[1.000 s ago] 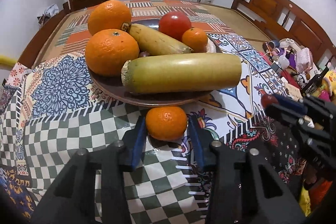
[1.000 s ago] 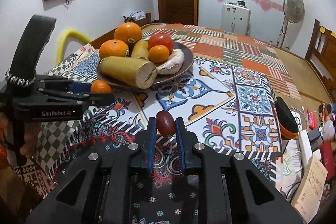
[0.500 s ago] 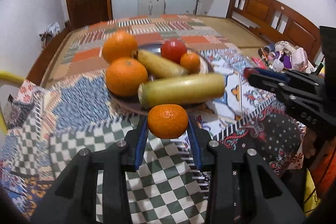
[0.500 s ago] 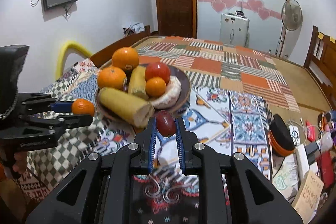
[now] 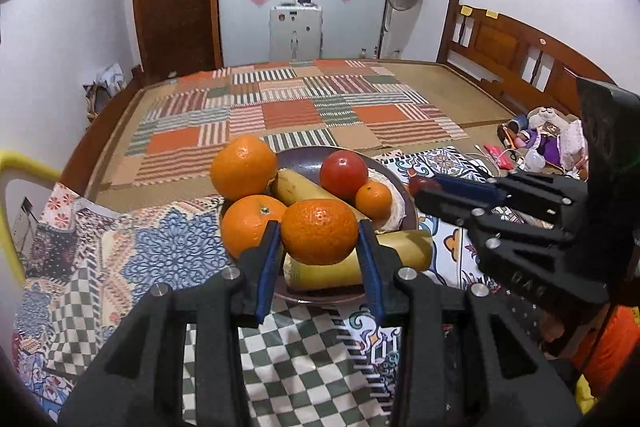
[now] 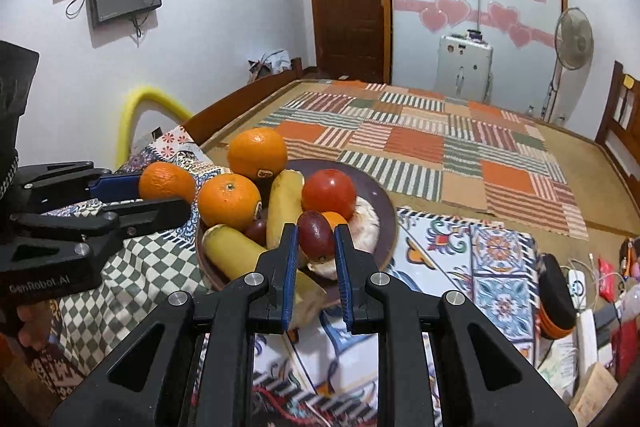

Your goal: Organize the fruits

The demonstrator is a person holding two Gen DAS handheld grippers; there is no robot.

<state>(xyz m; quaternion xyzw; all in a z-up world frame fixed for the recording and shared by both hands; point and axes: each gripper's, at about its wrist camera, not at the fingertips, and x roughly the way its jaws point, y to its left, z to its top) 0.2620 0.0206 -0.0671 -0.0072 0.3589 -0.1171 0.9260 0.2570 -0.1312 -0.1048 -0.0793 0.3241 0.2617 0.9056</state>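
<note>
My left gripper (image 5: 319,241) is shut on a small orange mandarin (image 5: 319,231), held in the air just in front of the brown fruit plate (image 5: 408,203). My right gripper (image 6: 315,241) is shut on a small dark red fruit (image 6: 316,233), raised at the plate's (image 6: 378,203) near edge. On the plate lie two large oranges (image 5: 244,167), two bananas (image 5: 396,254), a red tomato (image 5: 344,171) and a small mandarin (image 5: 374,199). In the right wrist view the left gripper (image 6: 160,193) shows at the left with its mandarin (image 6: 167,183).
A patterned cloth (image 5: 172,251) covers the near part of the bed and a striped patchwork mat (image 5: 304,111) lies beyond. A wooden headboard (image 5: 516,47) stands at the right, with clutter (image 5: 548,143) beside it. A yellow tube (image 6: 138,115) arches at the left.
Both grippers have risen with their fruits and moved toward the plate. The mandarin has left the cloth and now hangs before the plate; the dark red fruit is at the plate's edge.
</note>
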